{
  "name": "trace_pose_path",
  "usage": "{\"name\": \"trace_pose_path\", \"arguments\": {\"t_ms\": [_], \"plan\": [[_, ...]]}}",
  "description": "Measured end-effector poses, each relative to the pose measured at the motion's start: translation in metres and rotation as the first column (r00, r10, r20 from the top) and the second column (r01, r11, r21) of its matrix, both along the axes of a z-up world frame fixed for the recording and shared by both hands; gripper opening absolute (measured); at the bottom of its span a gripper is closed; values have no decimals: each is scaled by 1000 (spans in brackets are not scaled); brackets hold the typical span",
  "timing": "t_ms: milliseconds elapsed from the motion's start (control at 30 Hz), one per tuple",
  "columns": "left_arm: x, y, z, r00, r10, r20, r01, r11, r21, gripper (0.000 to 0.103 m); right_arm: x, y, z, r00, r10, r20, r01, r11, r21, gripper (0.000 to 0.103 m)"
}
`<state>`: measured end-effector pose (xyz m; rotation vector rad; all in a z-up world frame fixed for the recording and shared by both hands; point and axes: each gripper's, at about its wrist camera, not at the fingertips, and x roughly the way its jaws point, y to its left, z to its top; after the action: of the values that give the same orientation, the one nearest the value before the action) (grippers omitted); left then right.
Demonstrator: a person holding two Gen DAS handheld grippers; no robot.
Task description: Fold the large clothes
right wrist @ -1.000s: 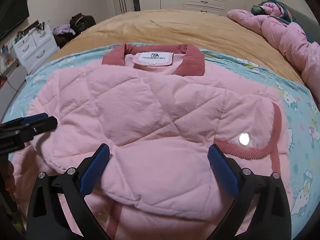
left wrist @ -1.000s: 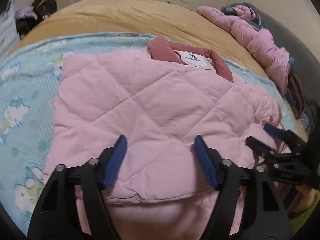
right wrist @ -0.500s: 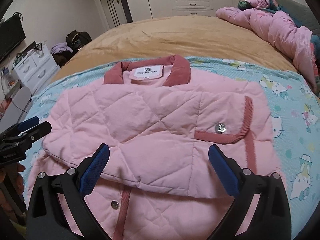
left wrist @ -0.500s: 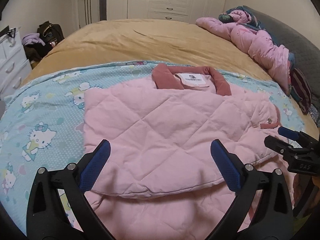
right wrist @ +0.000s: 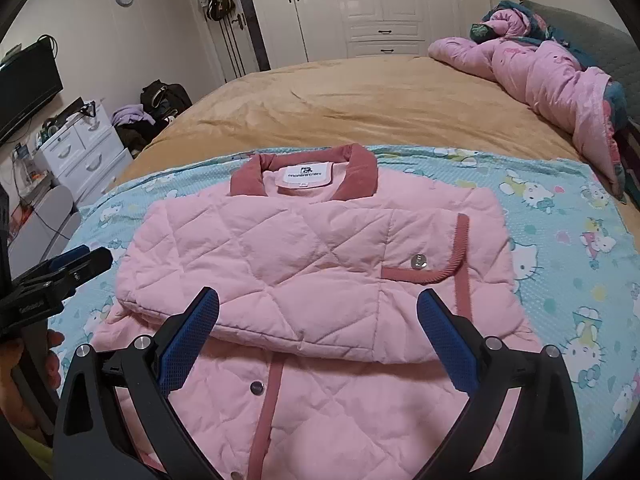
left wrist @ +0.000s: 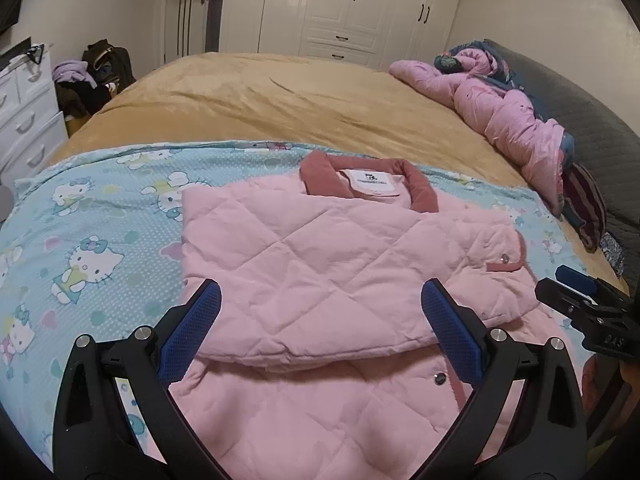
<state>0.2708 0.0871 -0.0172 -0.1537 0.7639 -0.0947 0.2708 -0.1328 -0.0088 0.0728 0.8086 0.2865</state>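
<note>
The pale pink quilted jacket with the dusty-rose collar (right wrist: 304, 280) lay folded on the cartoon-cat print blue sheet (right wrist: 560, 248), on the wide tan-covered bed (right wrist: 360, 96). Your likeliest trouble was that puffy upper layer springing back or sliding off the lower half, since nothing pinned it. The crumpled pink duvet (right wrist: 560, 76) sat well apart and blocked nothing. You held the left gripper (left wrist: 320, 328) and right gripper (right wrist: 318, 328) above the jacket, jaws spread wide and empty.
</note>
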Motion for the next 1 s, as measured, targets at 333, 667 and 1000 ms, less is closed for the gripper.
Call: {"name": "trace_pose_path", "arguments": {"t_ms": [333,667,1000], "plan": [[-28,-6,22,1000,2,30,-2,1000,-30,94,-28,-6,26,999,4,41,-4,1000,16,99],[-64,-12,47,998,14,58,-12,1000,-21,94,-64,-14,53,996,22,86,-24,999,27,99],[-103,-27,63,997,8,80,-9,1000,13,94,-108,-26,69,993,41,111,-41,999,6,99]]}}
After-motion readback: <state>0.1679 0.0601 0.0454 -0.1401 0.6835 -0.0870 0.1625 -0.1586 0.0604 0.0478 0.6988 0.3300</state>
